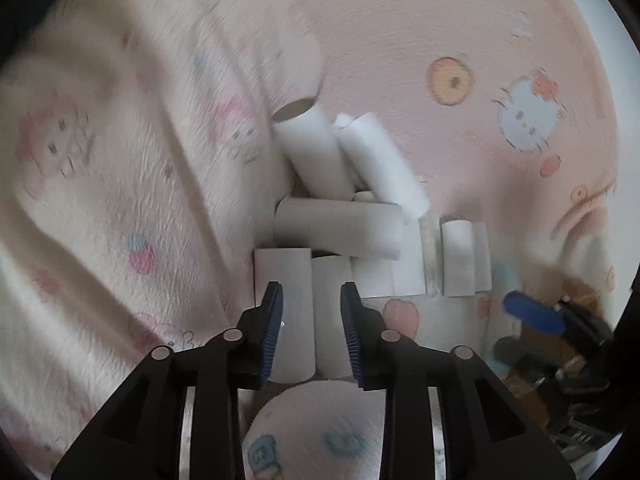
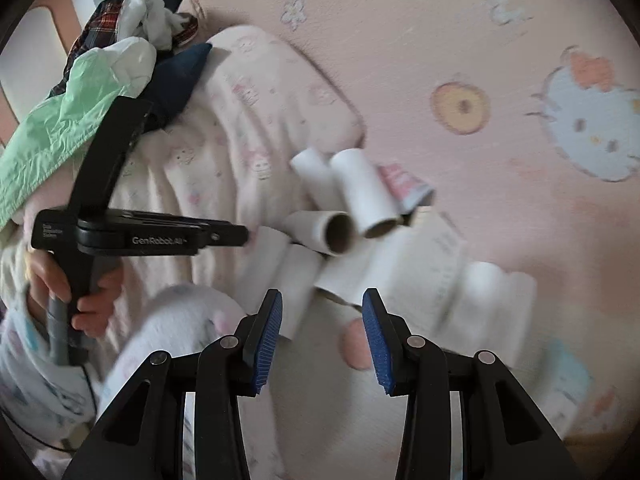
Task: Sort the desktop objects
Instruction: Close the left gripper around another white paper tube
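The white cardboard tubes (image 1: 320,216) lie heaped on the pink cartoon-print blanket (image 1: 440,40); they look light, hollow, crushable, best pinched gently mid-length; the left gripper (image 1: 312,320) hovers over them half-open, empty; the right gripper (image 2: 322,332) gapes wider, empty.

cardboard tubes (image 1: 340,228): about 8 | claws (image 1: 312,292): 2 | blankets (image 1: 120,160): 1
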`<control>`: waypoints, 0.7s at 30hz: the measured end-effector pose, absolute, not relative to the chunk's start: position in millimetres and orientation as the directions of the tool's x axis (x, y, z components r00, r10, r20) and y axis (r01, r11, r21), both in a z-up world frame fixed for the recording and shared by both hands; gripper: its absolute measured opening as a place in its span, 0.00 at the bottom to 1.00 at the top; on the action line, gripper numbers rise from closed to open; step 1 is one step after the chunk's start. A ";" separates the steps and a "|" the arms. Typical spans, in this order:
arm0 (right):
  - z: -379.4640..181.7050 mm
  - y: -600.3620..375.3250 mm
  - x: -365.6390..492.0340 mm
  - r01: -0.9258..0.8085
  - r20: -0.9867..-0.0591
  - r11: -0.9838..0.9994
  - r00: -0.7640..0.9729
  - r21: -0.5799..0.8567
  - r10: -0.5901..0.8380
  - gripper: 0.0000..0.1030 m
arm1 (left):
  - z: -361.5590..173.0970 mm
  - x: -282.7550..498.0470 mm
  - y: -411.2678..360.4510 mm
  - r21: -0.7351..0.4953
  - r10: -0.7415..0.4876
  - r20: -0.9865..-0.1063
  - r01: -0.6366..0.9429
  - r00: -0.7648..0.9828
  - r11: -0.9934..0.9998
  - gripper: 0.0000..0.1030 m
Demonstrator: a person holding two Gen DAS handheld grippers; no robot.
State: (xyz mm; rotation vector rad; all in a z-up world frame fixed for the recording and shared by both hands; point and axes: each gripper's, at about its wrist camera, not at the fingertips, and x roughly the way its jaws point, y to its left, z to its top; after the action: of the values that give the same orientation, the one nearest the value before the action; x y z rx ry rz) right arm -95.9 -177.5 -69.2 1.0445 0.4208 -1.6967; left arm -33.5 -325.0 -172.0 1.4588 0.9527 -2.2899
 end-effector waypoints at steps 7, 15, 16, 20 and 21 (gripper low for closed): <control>-97.9 -226.6 -104.4 0.879 -0.822 -0.352 0.075 0.322 -0.565 0.37 | -205.5 -37.3 -350.0 -0.471 0.223 -0.871 0.619 -0.437 -0.629 0.47; -125.5 -265.5 -106.9 0.878 -0.836 -0.310 0.163 0.365 -0.524 0.37 | -216.5 -49.0 -343.2 -0.413 0.208 -0.900 0.599 -0.383 -0.686 0.47; -129.7 -269.6 -105.8 0.882 -0.847 -0.312 0.159 0.353 -0.507 0.37 | -218.7 -49.4 -343.8 -0.423 0.216 -0.896 0.600 -0.388 -0.679 0.47; -141.6 -276.2 -104.5 0.880 -0.848 -0.287 0.206 0.379 -0.488 0.37 | -224.8 -51.4 -348.1 -0.440 0.232 -0.890 0.606 -0.393 -0.662 0.47; -143.1 -276.6 -104.6 0.877 -0.845 -0.284 0.216 0.388 -0.489 0.37 | -225.6 -50.6 -348.9 -0.446 0.234 -0.887 0.609 -0.398 -0.656 0.45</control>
State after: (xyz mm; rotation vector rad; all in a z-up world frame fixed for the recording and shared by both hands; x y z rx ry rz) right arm -104.6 -276.6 -143.1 1.2488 0.4276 -1.4060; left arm -50.6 -348.9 -225.6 1.5523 1.1489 -2.1450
